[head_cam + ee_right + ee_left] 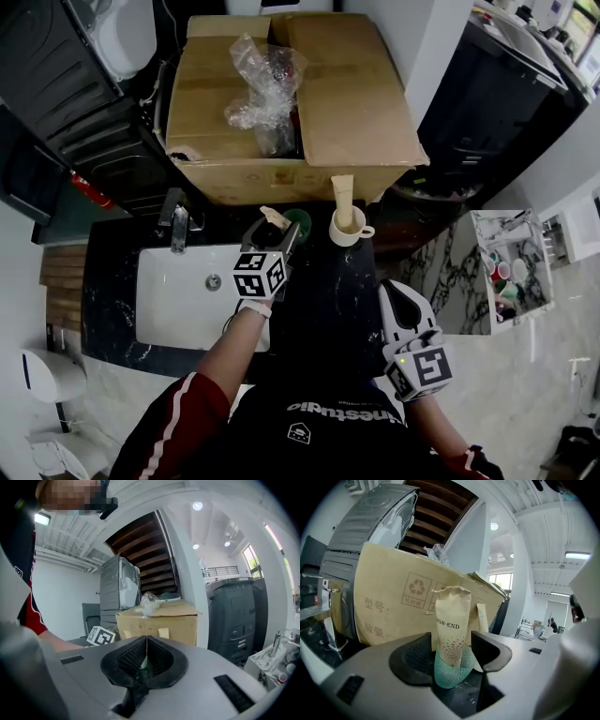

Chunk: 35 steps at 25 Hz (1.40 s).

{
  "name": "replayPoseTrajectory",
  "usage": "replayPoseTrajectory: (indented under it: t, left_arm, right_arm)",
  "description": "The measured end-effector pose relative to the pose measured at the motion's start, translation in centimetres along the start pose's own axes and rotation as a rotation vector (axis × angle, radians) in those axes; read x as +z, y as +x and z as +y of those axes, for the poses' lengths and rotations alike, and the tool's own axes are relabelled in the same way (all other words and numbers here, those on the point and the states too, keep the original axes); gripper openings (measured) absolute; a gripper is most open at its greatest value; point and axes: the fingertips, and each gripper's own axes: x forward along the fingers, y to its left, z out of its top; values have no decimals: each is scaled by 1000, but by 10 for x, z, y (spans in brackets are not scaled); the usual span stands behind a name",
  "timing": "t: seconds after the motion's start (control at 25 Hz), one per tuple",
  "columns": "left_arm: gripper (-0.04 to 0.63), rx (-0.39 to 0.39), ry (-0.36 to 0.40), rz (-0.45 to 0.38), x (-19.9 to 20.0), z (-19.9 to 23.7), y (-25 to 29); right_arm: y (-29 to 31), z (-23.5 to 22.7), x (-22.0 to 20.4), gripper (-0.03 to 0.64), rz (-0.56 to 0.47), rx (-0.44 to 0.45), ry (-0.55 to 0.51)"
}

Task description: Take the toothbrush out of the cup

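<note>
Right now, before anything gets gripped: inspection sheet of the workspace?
Surface: dark counter with a white sink and a faucet.
Job's things: toothbrush in a paper sleeve, upright in the green cup.
Clutter: white cup holding a second packet; box behind, plastic wrap on it.
Grippers: left gripper open, green cup and toothbrush between its jaws, pads not pressing; right gripper shut, empty, back from the cups.
Cables: nothing seen.
Surroundings: dark machines on both sides of the box.
</note>
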Motion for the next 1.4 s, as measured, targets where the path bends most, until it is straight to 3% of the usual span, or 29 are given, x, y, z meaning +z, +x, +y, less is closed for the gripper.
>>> replayPoseTrajectory:
  t: [0.2,0.96,1.4]
  left_arm:
    - [259,-3,-15,4,-1,3,8]
    - [87,-24,51,-7,11,5,12]
    - [42,-49,63,-59,31,2,2]
  right_arm:
    - [1,0,0,37,-9,5,11]
    - [-4,6,4,38,-58,-16,45]
    - [-12,13,6,37,-56,-30,29]
